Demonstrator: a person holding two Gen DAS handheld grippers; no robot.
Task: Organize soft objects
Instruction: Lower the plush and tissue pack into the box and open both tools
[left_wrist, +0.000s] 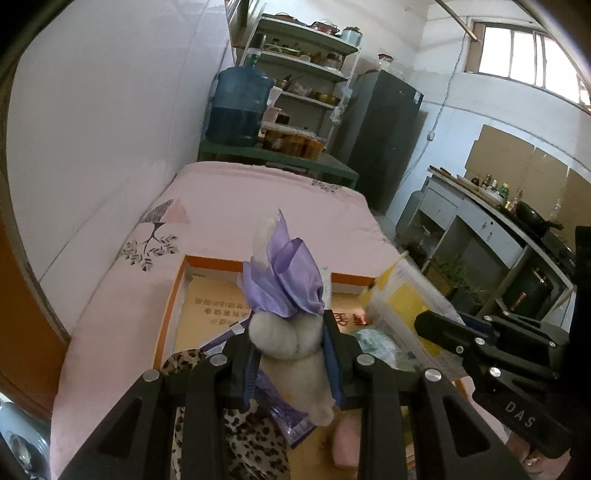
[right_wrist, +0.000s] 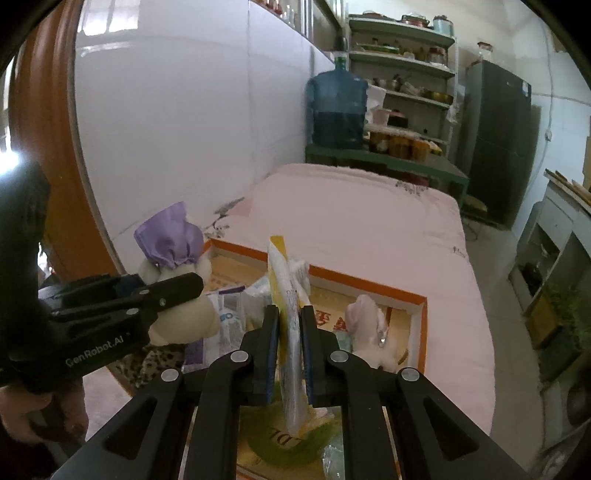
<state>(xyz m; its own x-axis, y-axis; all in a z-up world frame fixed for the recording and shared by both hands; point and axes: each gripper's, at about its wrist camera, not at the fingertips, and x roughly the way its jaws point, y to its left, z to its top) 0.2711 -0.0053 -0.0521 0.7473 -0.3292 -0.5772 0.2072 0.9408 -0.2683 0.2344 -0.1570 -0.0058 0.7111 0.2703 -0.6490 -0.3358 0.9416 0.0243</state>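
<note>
The left gripper (left_wrist: 291, 363) holds a cream plush toy (left_wrist: 295, 347) with its jaws clamped on the toy's body; a purple fabric cap (left_wrist: 284, 280) stands upright on top of the toy. The right gripper (right_wrist: 290, 336) holds a flat yellow-and-white packet (right_wrist: 290, 314) edge-on, its jaws closed tight on it. Both grippers hang above an open orange-rimmed cardboard box (right_wrist: 421, 306) that lies on a bed with a pink cover (right_wrist: 369, 221). In the right wrist view, the left gripper and its toy are at the left of the box, near its left rim, and a hand (right_wrist: 22, 417) grips the handle. Inside the box lie a white plush toy (right_wrist: 373, 328) at the right side, blue-and-white plastic packets (right_wrist: 229, 317) at the left, and a leopard-print fabric (left_wrist: 255, 443) at the near left corner. Beyond the bed stand a green bench (left_wrist: 280, 158) with a blue water jug (left_wrist: 238, 103), a shelf unit (left_wrist: 314, 66) and a dark refrigerator (left_wrist: 384, 136).
</note>
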